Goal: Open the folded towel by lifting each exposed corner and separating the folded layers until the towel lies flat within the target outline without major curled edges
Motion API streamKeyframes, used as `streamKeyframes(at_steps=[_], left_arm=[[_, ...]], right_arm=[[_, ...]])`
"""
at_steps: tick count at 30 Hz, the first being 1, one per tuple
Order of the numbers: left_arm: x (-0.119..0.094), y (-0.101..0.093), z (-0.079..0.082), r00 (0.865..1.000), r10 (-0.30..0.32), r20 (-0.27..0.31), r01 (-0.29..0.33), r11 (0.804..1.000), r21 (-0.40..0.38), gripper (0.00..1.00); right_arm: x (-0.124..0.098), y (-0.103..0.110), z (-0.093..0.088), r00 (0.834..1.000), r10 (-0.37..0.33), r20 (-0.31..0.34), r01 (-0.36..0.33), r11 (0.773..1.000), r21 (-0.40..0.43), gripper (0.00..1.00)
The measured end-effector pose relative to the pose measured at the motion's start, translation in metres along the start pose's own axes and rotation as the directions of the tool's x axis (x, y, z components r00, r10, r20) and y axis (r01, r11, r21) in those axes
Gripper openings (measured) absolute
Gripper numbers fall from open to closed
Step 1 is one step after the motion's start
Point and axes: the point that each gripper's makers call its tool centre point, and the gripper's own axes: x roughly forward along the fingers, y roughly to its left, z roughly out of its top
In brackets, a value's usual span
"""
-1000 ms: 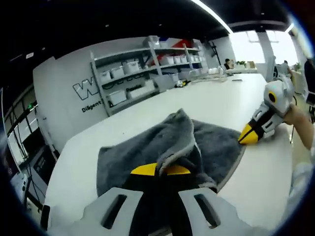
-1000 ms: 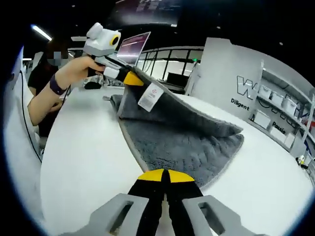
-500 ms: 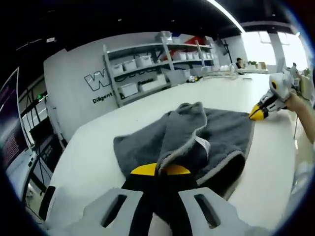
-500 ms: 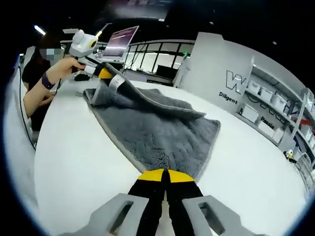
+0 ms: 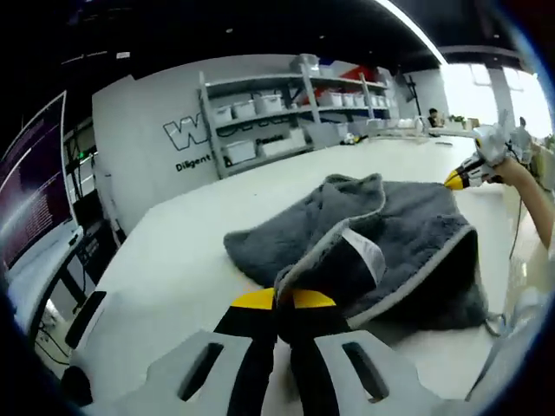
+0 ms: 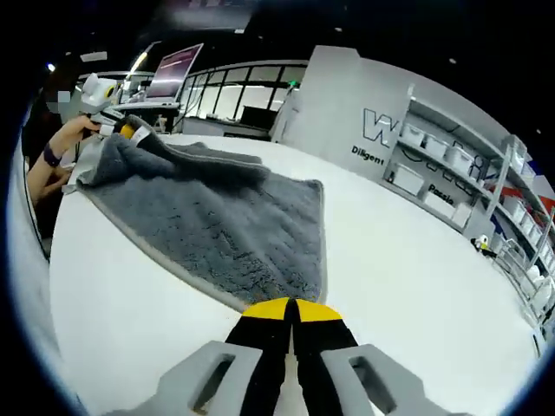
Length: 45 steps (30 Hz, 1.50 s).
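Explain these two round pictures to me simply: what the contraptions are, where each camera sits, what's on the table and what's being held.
A person holds a two-jaw claw in each hand; no robot arm is involved. Each picture comes from a fisheye camera riding on one claw, looking along its jaws. In the left gripper view, the left claw is shut on an edge of a grey towel lying on a white table. In the right gripper view, the right claw pinches the towel's opposite edge. Each claw also appears far off in the other's picture. Shelves with bins stand behind.

White table (image 6: 416, 260) carries a grey towel (image 6: 217, 230), mostly spread, one end bunched up
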Motion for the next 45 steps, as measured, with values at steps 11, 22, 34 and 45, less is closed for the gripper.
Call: streamKeyframes(at_steps=[11, 22, 34, 45], left_arm=[[-0.031, 0.016, -0.019, 0.997, 0.074, 0.0, -0.074, 0.996, -0.051, 0.02], [-0.027, 0.007, -0.015, 0.999, 0.045, 0.012, -0.044, 0.998, -0.047, 0.02], [-0.029, 0.002, -0.016, 0.999, 0.027, 0.027, -0.025, 0.997, -0.071, 0.03], [-0.032, -0.001, -0.017, 0.999, 0.005, 0.039, -0.002, 0.996, -0.088, 0.15]], right_arm=[[-0.033, -0.042, -0.02, 0.991, -0.133, -0.02, 0.133, 0.991, -0.027, 0.0], [-0.063, 0.0, 0.076, 0.905, 0.042, 0.423, -0.096, 0.99, 0.107, 0.0], [-0.055, 0.036, 0.085, 0.899, 0.17, 0.403, -0.207, 0.977, 0.049, 0.66], [-0.029, 0.054, 0.072, 0.933, 0.23, 0.276, -0.253, 0.966, 0.052, 0.99]])
